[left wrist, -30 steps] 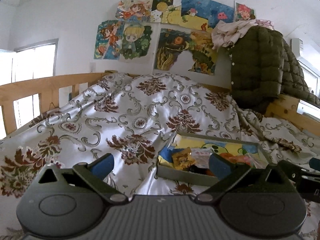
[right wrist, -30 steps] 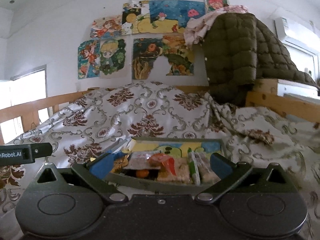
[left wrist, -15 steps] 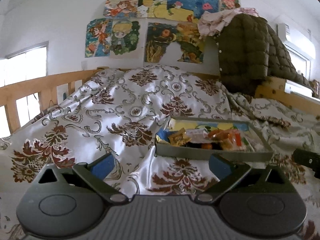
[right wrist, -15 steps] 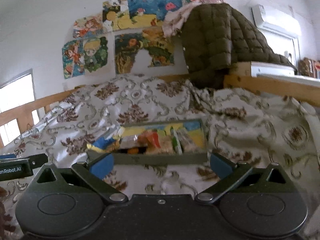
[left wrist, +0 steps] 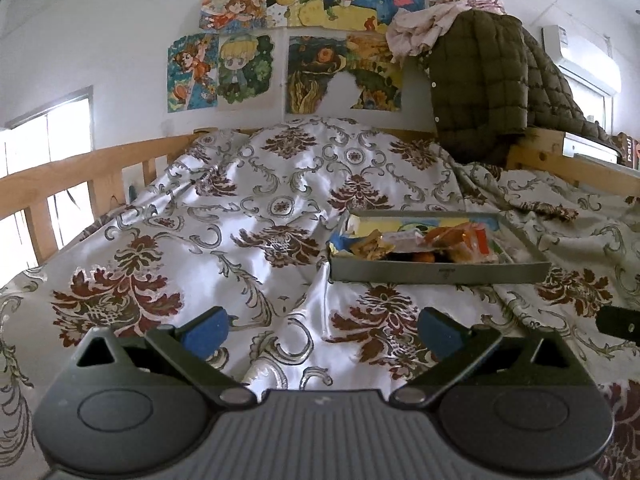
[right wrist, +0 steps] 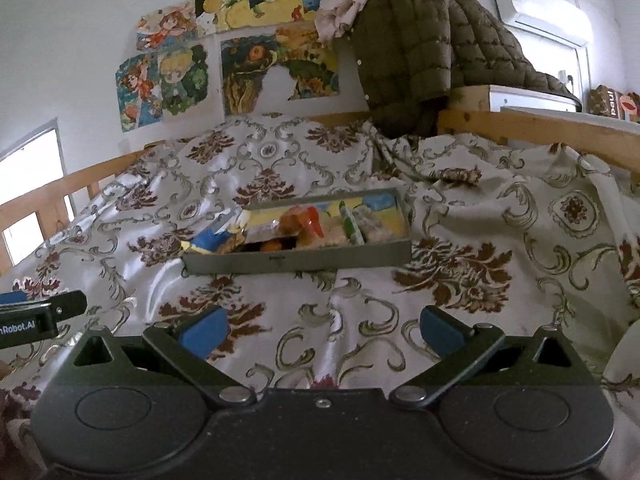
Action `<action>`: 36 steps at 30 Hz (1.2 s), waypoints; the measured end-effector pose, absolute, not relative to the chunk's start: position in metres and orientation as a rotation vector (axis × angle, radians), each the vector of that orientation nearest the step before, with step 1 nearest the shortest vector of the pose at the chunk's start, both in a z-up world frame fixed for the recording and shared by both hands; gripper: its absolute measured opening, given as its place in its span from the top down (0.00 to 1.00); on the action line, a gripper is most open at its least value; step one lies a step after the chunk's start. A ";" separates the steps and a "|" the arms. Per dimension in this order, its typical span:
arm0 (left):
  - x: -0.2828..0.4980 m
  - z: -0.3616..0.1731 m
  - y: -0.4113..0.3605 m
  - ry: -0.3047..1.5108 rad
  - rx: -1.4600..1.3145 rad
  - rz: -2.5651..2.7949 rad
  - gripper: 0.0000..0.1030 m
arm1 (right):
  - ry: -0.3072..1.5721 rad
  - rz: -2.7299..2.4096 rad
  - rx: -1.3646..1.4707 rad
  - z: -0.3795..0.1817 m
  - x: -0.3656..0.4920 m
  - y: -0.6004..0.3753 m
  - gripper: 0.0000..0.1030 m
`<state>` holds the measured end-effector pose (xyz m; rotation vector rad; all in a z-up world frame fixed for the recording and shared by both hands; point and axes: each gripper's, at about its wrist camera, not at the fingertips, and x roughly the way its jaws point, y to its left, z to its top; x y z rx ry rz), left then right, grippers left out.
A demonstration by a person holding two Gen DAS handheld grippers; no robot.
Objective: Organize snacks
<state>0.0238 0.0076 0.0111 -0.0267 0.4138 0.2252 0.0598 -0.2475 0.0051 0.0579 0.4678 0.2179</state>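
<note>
Where the snacks are: in the grey tray [left wrist: 436, 272] on the bed [left wrist: 256, 220], ahead of both tools.
Way to go: up and a bit right for the left gripper [left wrist: 322, 330]; straight ahead, a bit left, for the right gripper [right wrist: 320, 330].
Tray's long side: lies across, left to right.
Nearer: cannot tell, about the same.
Jaws: both wide open, holding nothing.
Change: both tools have pulled back; the tray was between the jaws and is now farther off.

A bed [left wrist: 280, 208] with a shiny flowered cover fills the room. Wooden rails [left wrist: 80, 168] run along its left and right sides. The far wall [left wrist: 100, 20] is white, with bright cartoon pictures [left wrist: 312, 40] stuck on it. A puffy green coat [left wrist: 488, 80] hangs on the right. Daylight comes through a window [left wrist: 48, 128] on the left. An air conditioner [left wrist: 580, 60] sits high on the right.
</note>
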 end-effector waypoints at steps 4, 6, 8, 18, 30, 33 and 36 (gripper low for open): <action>0.020 0.010 0.009 0.413 -0.023 0.228 0.00 | 0.466 0.233 0.035 0.003 0.056 -0.242 0.01; 0.020 0.010 0.012 0.419 -0.033 0.233 0.00 | 0.464 0.241 0.031 0.002 0.054 -0.241 0.01; 0.020 0.010 0.014 0.425 -0.043 0.240 0.00 | 0.466 0.243 0.030 0.002 0.054 -0.240 0.01; 0.020 0.006 0.015 0.439 -0.051 0.249 0.00 | 0.473 0.254 0.029 -0.001 0.054 -0.238 0.01; 0.022 0.001 0.016 0.454 -0.069 0.252 0.00 | 0.489 0.250 0.043 -0.006 0.056 -0.238 0.01; 0.022 0.000 0.017 0.459 -0.081 0.257 0.00 | 0.495 0.252 0.044 -0.008 0.056 -0.237 0.01; 0.022 0.000 0.019 0.461 -0.088 0.261 0.00 | 0.498 0.254 0.043 -0.008 0.056 -0.236 0.01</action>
